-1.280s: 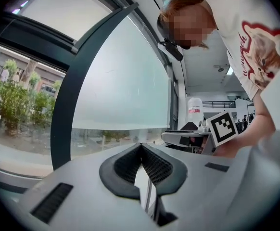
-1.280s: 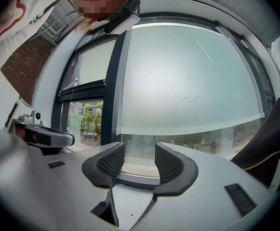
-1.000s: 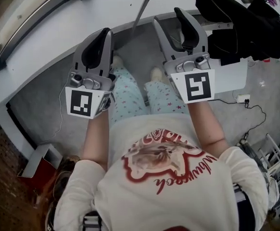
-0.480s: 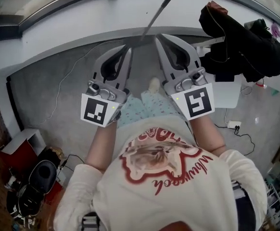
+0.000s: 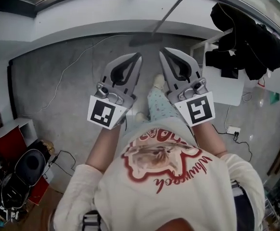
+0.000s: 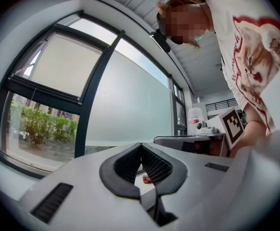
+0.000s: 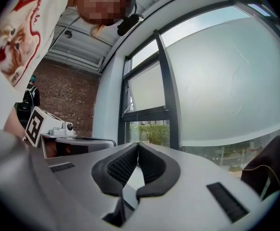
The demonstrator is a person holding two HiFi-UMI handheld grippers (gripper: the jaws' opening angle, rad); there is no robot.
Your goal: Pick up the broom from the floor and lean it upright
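The long, thin grey-handled broom (image 5: 171,12) stands propped against the white wall (image 5: 82,20) under the dark-framed window (image 6: 95,88). Its handle slants up toward the top right of the head view, and its dark lower end sits on the grey concrete floor (image 5: 72,105) at the foot of the wall.

Neither tool touches it. The left hand-held gripper (image 5: 138,56) and the right hand-held gripper (image 5: 162,51) are held side by side in front of the person's body. Both point toward the wall, with their tips near the broom's lower end but apart from it.

In the left gripper view the dark ribbed pads (image 6: 153,166) meet at the tip with nothing between them. The right gripper view shows the same, with the pads (image 7: 120,166) pressed together. Both hand-held grippers are closed and empty.

To the right, a heap of black cloth (image 5: 246,32) lies on a white table (image 5: 229,90). A thin white cable (image 5: 65,73) trails over the floor on the left, and a white power strip (image 5: 232,129) lies on the right. At lower left a red box (image 5: 7,146) sits beside a black rounded object (image 5: 29,162) that I cannot identify.

The person wears a cream T-shirt with a red print (image 5: 164,162) and pale blue star-patterned trousers (image 5: 159,107). Green shrubs (image 6: 39,124) show through the window
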